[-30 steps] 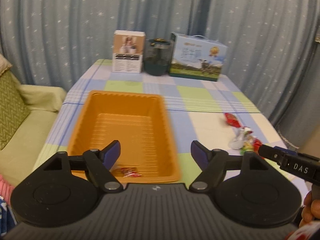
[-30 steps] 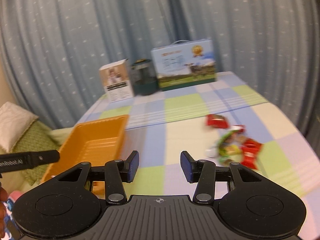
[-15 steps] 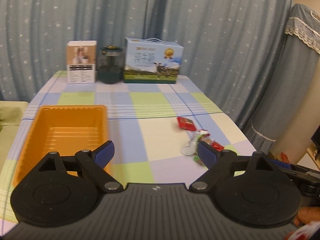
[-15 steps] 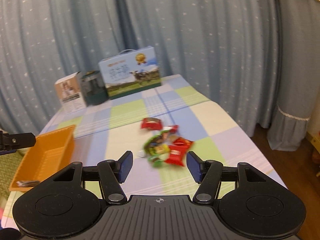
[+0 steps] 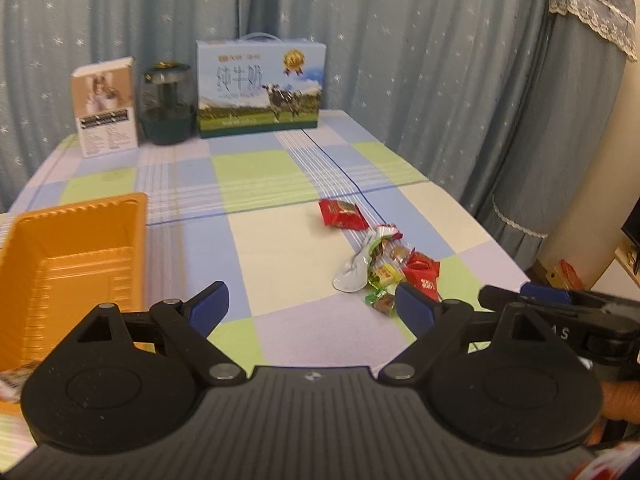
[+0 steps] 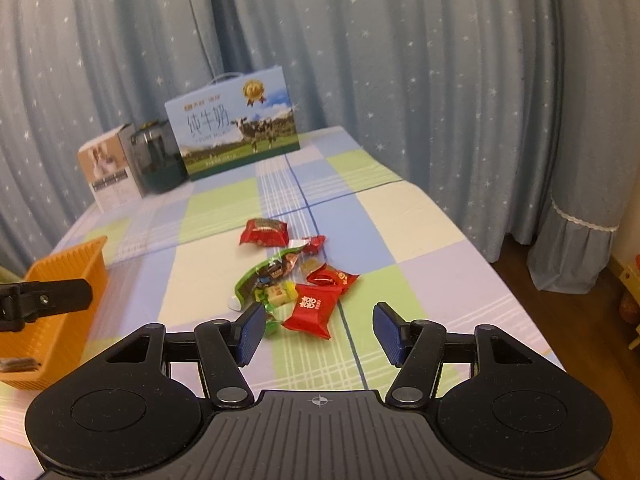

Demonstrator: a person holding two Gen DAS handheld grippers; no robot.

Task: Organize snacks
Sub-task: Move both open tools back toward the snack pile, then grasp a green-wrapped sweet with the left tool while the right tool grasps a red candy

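Snacks heaped on desk right of tray, overlapping. Right tongs released, empty, near red packet. Left tongs released, empty. Risk: closing on heap drags neighbours or grabs two.

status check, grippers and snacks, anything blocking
Left gripper open, empty. Right gripper open, empty, facing the snack pile. Orange tray off to the left. Nothing in the way.

Orange tray cut off at left edge, a wrapper inside it blurred, possibly a snack
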